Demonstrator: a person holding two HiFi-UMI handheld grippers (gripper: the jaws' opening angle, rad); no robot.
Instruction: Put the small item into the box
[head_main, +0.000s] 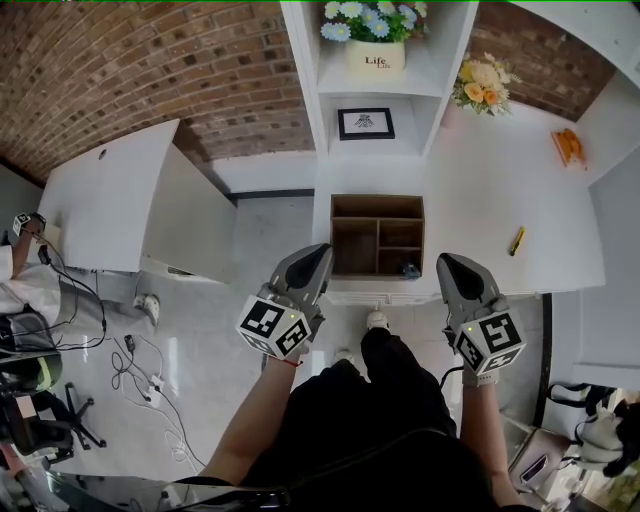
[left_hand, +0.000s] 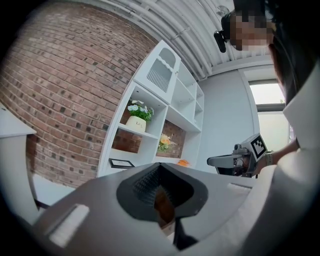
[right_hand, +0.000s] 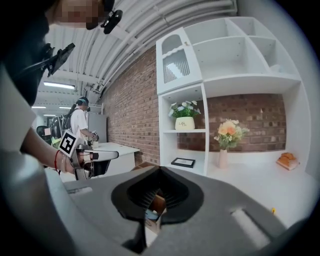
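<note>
1. Small dark item: sits in the near-right compartment of the box. It's too small to read detail. By size I'd call it light and probably rigid.
2. If it needs re-taking, come from above and pinch across its narrow side. The compartment walls leave little room for the tips.
3. Box: wooden, open-topped, divided, at the near edge of the white surface.
4. Yellow item: lies on the surface right of the box, well apart. Slim, likely light; grab mid-length.
5. Left tongs and right tongs: both closed, empty, on the box's near side.
</note>
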